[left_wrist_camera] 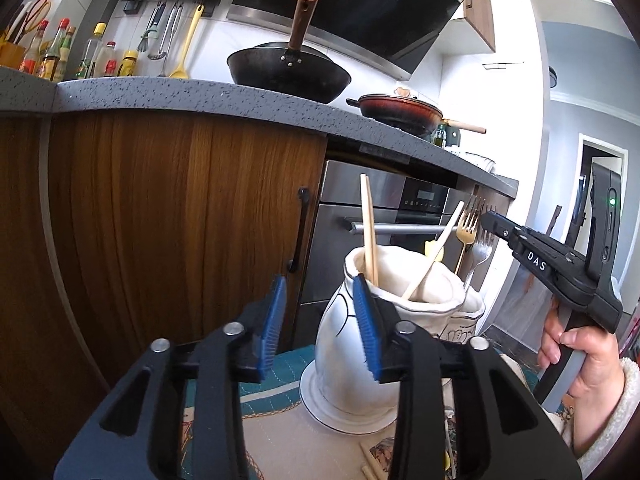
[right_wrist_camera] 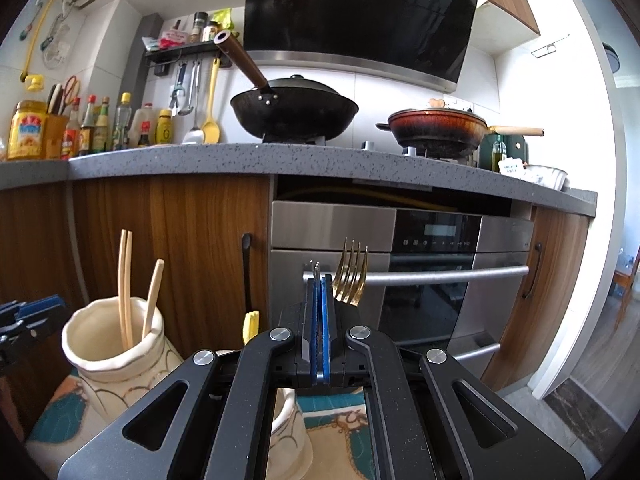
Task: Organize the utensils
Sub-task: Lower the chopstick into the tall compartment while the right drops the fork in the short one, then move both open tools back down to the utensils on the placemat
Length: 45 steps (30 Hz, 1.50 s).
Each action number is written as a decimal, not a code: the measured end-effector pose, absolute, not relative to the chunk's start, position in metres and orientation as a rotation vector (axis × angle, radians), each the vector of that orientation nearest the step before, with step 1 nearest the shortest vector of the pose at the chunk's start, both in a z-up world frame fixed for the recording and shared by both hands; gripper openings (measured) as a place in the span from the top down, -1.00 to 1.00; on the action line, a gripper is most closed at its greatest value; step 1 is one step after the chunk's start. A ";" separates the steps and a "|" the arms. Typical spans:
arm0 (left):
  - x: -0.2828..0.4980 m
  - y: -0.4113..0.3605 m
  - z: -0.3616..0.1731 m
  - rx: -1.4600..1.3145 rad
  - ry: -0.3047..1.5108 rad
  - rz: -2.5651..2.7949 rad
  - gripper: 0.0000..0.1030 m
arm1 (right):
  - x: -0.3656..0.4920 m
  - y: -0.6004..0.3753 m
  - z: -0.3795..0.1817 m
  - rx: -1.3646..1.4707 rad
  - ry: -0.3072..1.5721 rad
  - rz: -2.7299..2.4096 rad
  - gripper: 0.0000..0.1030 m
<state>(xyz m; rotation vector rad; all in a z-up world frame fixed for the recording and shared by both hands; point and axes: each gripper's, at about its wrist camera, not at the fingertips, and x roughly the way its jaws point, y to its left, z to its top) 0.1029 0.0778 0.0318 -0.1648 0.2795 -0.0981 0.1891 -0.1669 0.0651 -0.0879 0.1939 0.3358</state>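
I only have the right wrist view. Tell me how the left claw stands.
Observer: The left claw is open, with nothing between its pads, just in front of the cream vase.
Operator: Now say how my fork hangs.
Observer: The right claw pinches the silver fork at its tines; the handle hangs down behind the vase.
Operator: Report what is under the vase.
Observer: It stands on a white saucer.
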 end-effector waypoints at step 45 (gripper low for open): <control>0.028 0.069 -0.003 -0.132 0.366 -0.067 -0.69 | 0.105 -0.194 0.018 0.013 0.363 0.385 -0.83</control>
